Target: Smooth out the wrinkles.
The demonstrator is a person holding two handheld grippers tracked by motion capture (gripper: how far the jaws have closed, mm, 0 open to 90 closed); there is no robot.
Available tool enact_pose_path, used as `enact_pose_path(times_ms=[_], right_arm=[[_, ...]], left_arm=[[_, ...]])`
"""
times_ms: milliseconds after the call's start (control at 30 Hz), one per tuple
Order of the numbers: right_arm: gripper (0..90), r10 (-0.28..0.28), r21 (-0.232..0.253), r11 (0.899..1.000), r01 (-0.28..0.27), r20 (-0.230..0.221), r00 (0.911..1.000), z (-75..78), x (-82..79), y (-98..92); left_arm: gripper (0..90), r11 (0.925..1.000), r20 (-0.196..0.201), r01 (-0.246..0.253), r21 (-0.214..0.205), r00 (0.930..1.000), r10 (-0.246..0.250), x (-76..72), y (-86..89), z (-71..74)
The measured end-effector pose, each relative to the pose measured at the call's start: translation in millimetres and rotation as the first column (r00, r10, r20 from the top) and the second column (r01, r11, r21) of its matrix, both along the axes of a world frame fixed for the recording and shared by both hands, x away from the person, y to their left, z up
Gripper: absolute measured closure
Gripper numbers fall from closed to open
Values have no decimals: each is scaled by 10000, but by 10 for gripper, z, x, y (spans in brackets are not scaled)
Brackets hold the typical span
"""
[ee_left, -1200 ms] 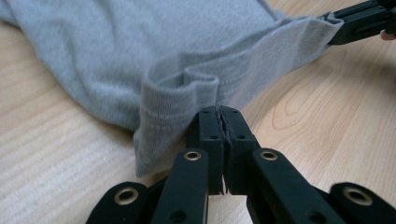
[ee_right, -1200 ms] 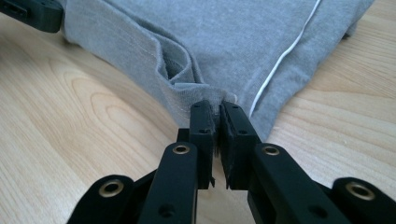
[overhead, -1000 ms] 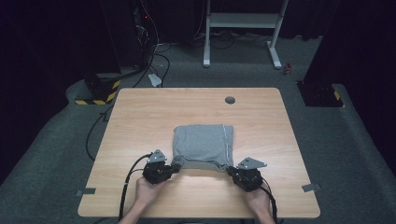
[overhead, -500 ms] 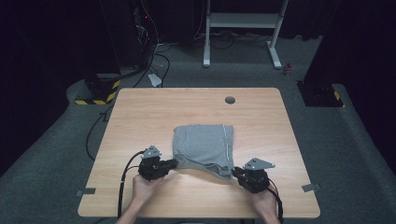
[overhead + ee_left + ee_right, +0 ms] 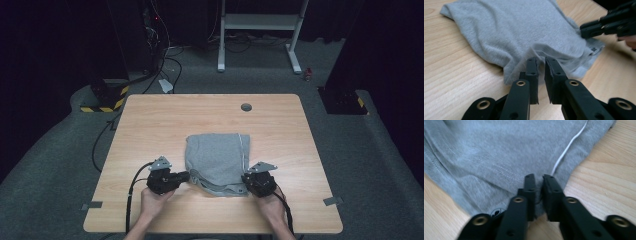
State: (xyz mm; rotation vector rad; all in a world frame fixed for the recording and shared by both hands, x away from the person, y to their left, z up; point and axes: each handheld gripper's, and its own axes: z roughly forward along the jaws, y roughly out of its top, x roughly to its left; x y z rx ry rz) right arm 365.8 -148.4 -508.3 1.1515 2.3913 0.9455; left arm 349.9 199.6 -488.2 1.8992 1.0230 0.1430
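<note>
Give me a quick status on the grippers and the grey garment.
Left gripper and right gripper both pinched on the near edge of the folded grey garment, jaws just closing. Garment lies mid-table. Nothing in the way.

Right gripper (image 5: pixel 539 180): two black jaws rose from the bottom edge, drawn nearly together with only a narrow gap, having just been closing, their tips pinching the near edge of the cloth. Grey folded garment (image 5: pixel 499 150): lay flat across the upper frame, with a white cord (image 5: pixel 569 146) running diagonally and a small round printed mark (image 5: pixel 496 212) near its hem. Wooden table (image 5: pixel 604 182): light grain, bare at right and lower left.
</note>
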Motion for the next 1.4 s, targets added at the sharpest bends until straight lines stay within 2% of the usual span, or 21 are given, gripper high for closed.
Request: enact_pose_path(times_ms=[33,100,133,233,333,400,467,533,600,667,733,867,933,1000,1100,1133,1200,1267,1300,1367,1400], right_arm=[[839,18,-34,10000,-18,8,10000,-4,-15,-8],[851,31,105,9999,-31,-34,10000,2,-18,-50],[849,1,187,9998,0,-72,10000,5,-12,-67],[769,-209,416,9989,210,-29,9998,27,9,-83],[715,-331,566,9979,318,217,9992,78,23,-60],[722,-375,567,9977,361,230,9990,74,52,-32],[789,-322,351,9989,318,89,9994,31,88,-11],[827,-187,1,9998,187,-72,9998,-29,93,-10],[839,-5,-147,9999,4,-77,10000,-19,60,-58],[836,93,-285,9995,-96,-123,9999,4,38,-99],[794,83,-1,10000,-83,-151,9999,38,31,-148],[729,-309,716,9970,291,248,9992,162,135,-156],[702,-432,713,9967,400,438,9981,194,240,-92],[664,-648,680,9958,618,432,9970,202,382,-39],[646,-1014,815,9918,986,313,9943,206,560,9],[648,-1094,734,9915,1072,265,9936,201,601,30],[667,-1170,543,9918,1160,162,9930,167,680,55],[707,-1321,460,9901,1324,-79,9912,119,734,60],[738,-1291,497,9903,1300,-212,9914,96,753,48],[812,-1173,784,9896,1204,-426,9922,63,762,37],[831,-1151,888,9888,1197,-553,9918,58,760,41]], left_arm=[[795,9998,-22,-121,-133,9999,121,-11,32,18],[788,9996,89,-263,-112,9996,264,-14,82,46],[781,9994,10,-315,-121,9995,315,2,92,47],[744,9991,-338,-404,89,9986,407,79,36,1],[695,9959,-349,-200,880,9991,232,128,-117,-82],[673,9917,-388,-84,1281,9992,135,143,-197,-147],[675,9865,-454,-45,1637,9989,121,146,-238,-207],[711,9805,-750,-3,1964,9971,154,125,-244,-256],[747,9819,-1006,104,1889,9949,88,76,-220,-242],[753,9790,-1078,363,2008,9941,-147,22,-217,-222],[738,9816,-1024,326,1884,9947,-134,16,-199,-192],[645,9874,-734,-611,1457,9947,723,224,-132,-97],[607,9855,-637,-1073,1317,9912,1164,377,-126,-77],[577,9782,-530,-1569,1358,9848,1653,539,-111,-82],[562,9771,-955,-1709,1268,9784,1835,762,-96,-107],[551,9744,-922,-1711,1456,9783,1855,824,-103,-113],[549,9764,-1201,-1744,1273,9745,1897,911,-141,-126],[571,9765,-1232,-1760,1247,9738,1913,969,-185,-151],[611,9767,-1427,-1810,1151,9701,1965,997,-194,-187],[728,9755,-1638,-1773,1301,9665,1975,1028,-209,-251],[795,9770,-1602,-1686,1308,9689,1887,1029,-217,-278]])
